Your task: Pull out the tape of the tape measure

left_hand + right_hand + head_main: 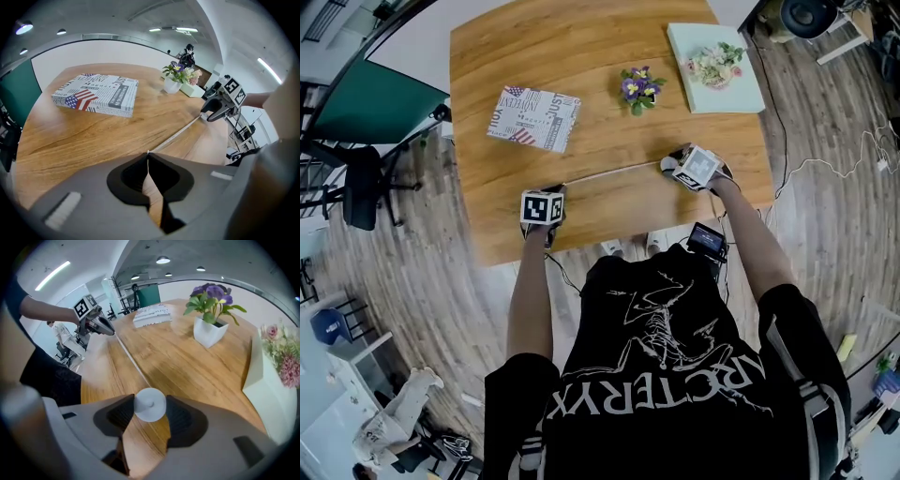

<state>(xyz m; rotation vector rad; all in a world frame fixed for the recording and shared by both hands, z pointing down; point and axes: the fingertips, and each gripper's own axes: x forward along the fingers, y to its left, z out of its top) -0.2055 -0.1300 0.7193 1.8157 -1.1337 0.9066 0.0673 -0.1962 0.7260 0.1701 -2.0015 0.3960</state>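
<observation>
The left tool (148, 155) is pinched shut on the tape (176, 136) end, while the right tool (150, 410) clamps the round tape measure (149, 401). That stretches the strip taut between them, on the person's side of the flower pot (638, 88).

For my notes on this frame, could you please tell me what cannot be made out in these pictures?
Scale on the tape: too thin to read in every view.
End of the tape: left gripper view, hidden inside the shut jaws of the left gripper.
Sides of the tape measure case: right gripper view, covered by the jaws of the right gripper.
Text on the printed box: head view, too small.
</observation>
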